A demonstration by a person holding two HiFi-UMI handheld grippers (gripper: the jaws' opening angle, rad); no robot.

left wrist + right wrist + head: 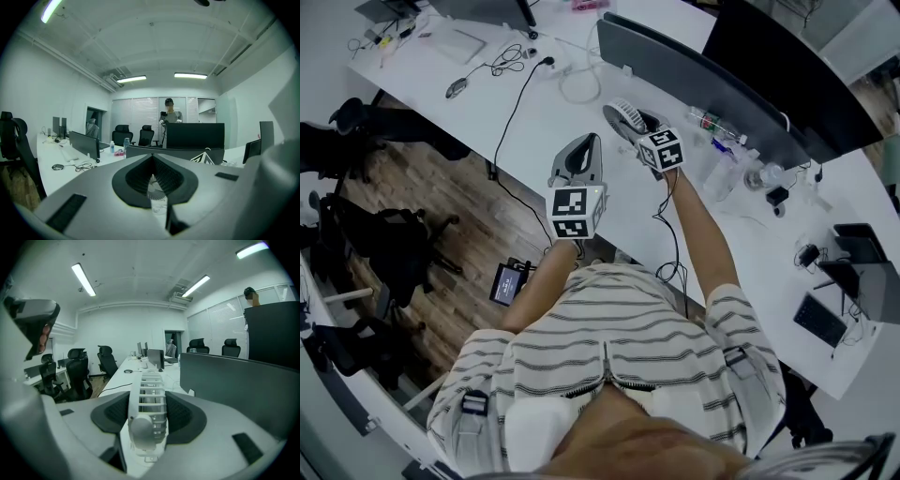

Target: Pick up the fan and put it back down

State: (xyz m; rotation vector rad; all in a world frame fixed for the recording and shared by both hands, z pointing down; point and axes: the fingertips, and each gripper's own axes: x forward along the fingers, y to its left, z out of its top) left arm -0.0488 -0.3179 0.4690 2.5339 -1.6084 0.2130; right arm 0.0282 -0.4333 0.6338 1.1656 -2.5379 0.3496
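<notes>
A small white fan (625,113) with a round grille is at the middle of the white desk (525,141), close to the grey partition. My right gripper (643,125) is shut on it; in the right gripper view the fan (147,408) fills the gap between the dark pads, edge-on. Whether its base touches the desk I cannot tell. My left gripper (585,142) hovers over the desk just left of the fan, shut with nothing in it. In the left gripper view its jaws (153,160) meet at the tips, and a clear bottle (158,202) shows through the gap below them.
A grey partition (694,82) and a black monitor (787,66) stand behind the fan. Bottles (721,174) and small devices lie to the right, cables (508,64) and a mouse (456,88) to the left. Office chairs (384,248) stand beyond the desk edge. A person (169,112) stands behind the monitor.
</notes>
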